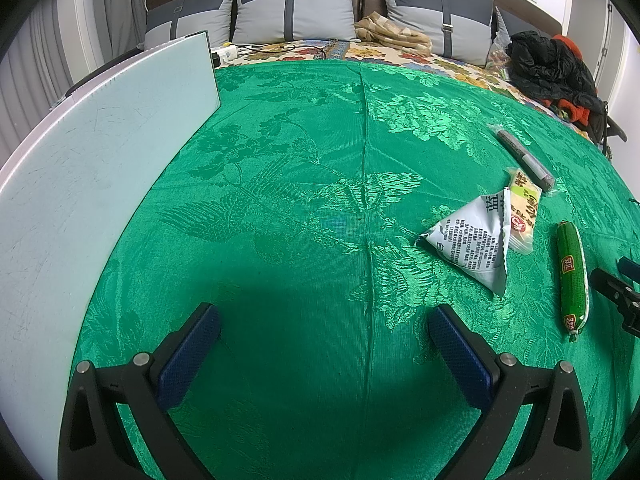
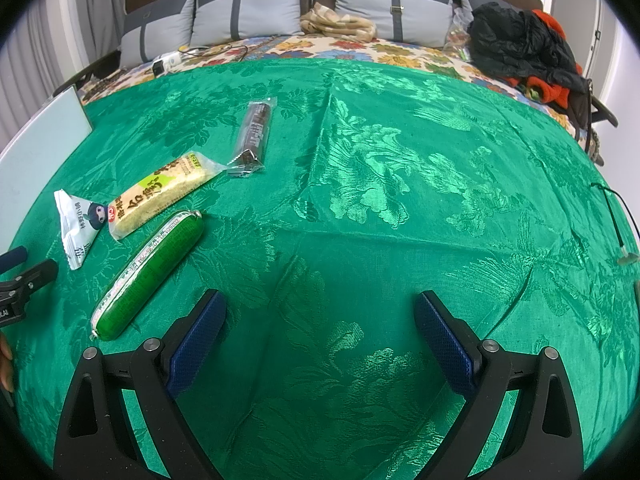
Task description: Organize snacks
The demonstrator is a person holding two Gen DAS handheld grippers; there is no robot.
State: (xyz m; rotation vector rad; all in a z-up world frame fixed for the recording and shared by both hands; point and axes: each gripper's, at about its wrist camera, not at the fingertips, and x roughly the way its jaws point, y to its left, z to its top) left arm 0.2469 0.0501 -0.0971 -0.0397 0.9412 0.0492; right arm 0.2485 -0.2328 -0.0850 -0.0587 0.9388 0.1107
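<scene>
While both wrist views look over the same surface, we record the following.

Surface: we see a shiny green floral-patterned cloth [image 1: 300, 208] spread over a bed, with a crease running down its middle.

Left tongs [image 1: 324, 332]: black arms with blue textured pads, spread wide apart, nothing between them, above bare cloth.

Right tongs [image 2: 320, 320]: same build, likewise spread wide apart and holding nothing; in the left wrist view we see their tips at the far right edge, near the sausage.

Green plastic-wrapped sausage stick [image 2: 146, 276]: lying flat on the cloth, just left of the right tongs and nearest to them of the four snacks.

Pale yellow rectangular rice cracker bar in clear wrap [image 2: 164, 192]: lying flat just beyond the sausage, roughly parallel to it.

White triangular foil snack packet with printed text [image 1: 476, 240]: we find it against the cracker bar, one corner overlapping the bar's end in the left wrist view.

Dark brown slim snack bar in clear wrap [image 2: 256, 132]: farthest of the group, its near end close to the cracker bar; contact we cannot tell.

White flat board [image 1: 92, 168]: standing along the left side of the cloth, well apart from the snacks.

Background: grey cushions [image 1: 292, 12] against the headboard, a heap of black and orange clothing [image 2: 520, 48] at the far right.
</scene>
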